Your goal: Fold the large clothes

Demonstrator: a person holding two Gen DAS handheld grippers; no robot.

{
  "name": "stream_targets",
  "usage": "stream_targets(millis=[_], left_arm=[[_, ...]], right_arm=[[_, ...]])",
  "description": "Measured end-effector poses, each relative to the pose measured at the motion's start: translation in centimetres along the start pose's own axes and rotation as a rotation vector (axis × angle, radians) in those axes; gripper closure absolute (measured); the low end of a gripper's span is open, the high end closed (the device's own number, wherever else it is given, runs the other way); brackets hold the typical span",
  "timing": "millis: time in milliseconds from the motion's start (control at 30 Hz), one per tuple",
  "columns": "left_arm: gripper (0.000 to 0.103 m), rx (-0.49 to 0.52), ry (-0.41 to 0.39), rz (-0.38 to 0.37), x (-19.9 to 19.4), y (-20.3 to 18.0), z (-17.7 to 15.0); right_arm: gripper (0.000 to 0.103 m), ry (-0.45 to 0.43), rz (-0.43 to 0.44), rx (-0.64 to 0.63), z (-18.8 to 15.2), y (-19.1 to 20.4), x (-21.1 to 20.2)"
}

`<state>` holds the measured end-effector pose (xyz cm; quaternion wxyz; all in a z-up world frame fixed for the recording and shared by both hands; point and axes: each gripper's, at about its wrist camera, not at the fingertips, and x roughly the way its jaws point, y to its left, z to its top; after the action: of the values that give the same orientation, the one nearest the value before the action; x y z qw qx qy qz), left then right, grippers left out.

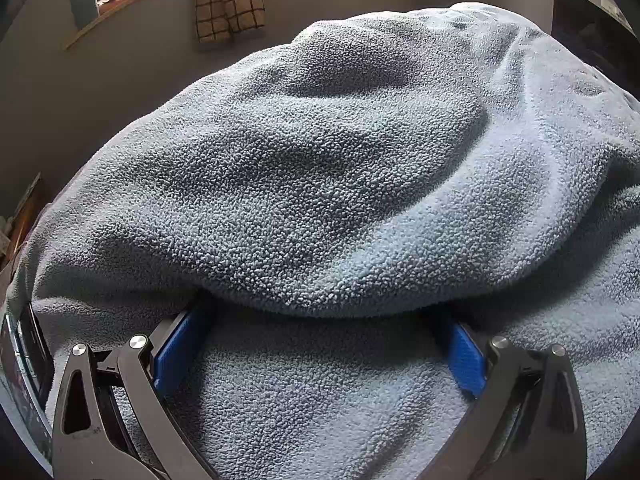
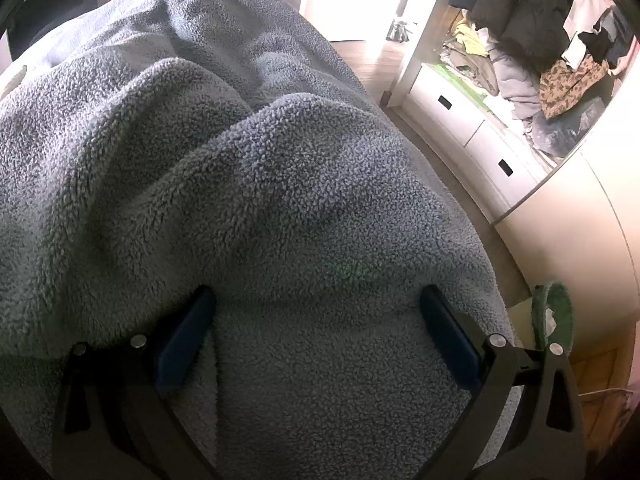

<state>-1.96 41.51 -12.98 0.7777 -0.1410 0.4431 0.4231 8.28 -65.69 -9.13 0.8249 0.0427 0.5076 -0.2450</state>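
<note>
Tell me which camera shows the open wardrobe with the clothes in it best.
The right wrist view. The wardrobe fills its upper right corner, with hanging and piled clothes above white drawers. The left wrist view shows none of it: only the blue fleece, a wall, and a checked cloth hanging there.

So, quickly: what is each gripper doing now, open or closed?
Left gripper: open, fingers under a fold of the blue fleece.
Right gripper: open on the fleece, gripping nothing.

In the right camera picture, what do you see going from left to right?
Blue fleece → white drawers → pile of clothes.
</note>
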Motion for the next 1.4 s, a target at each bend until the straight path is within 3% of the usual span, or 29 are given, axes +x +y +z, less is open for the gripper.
stream_targets(millis=[500,667,733,767,867,933,1000,1100,1200,1233,1333,1400], left_arm=[[0.005,-0.007,-0.040,0.005,-0.4,0.2,-0.7],[0.006,0.065,-0.043,0.051,-1.8,-0.9,-0.7],[0.006,0.076,-0.103,0.005,-3.7,-0.9,-0.4],[0.006,0.089,-0.170,-0.017,-5.5,-1.0,-0.2],[0.006,0.166,-0.329,-0.010,-9.9,-2.0,0.4],[0.006,0.231,-0.409,-0.087,-13.6,-3.1,1.1],[0.006,0.242,-0.463,-0.122,-17.5,-4.4,2.0],[0.006,0.221,-0.473,-0.278,-22.5,-6.8,2.6],[0.006,0.218,-0.427,-0.375,-26.9,-10.8,3.1],[0.006,0.245,-0.405,-0.415,-28.3,-12.7,3.1],[0.006,0.314,-0.392,-0.570,-32.2,-17.4,1.6],[0.006,0.322,-0.418,-0.565,-34.1,-20.2,-0.2]], right_arm=[[0.006,-0.018,0.006,-0.003,-0.5,0.1,-0.3],[0.006,-0.035,0.003,0.000,-0.7,0.0,-0.3],[0.006,-0.035,0.001,-0.001,-0.7,0.1,-0.3],[0.006,-0.034,0.001,-0.002,-0.7,0.1,-0.3],[0.006,-0.008,-0.007,-0.007,-0.6,0.1,-0.5],[0.006,0.035,-0.033,-0.008,0.2,0.2,-1.1],[0.006,-0.025,-0.008,0.037,0.8,0.2,-3.4],[0.006,-0.262,-0.017,0.014,2.2,1.4,-10.5],[0.006,-0.429,0.117,0.012,4.0,3.9,-17.6],[0.006,-0.476,0.208,0.023,4.7,5.3,-20.5],[0.006,-0.494,0.478,-0.018,6.0,9.3,-25.5],[0.006,-0.498,0.568,-0.091,6.0,13.6,-28.7]])
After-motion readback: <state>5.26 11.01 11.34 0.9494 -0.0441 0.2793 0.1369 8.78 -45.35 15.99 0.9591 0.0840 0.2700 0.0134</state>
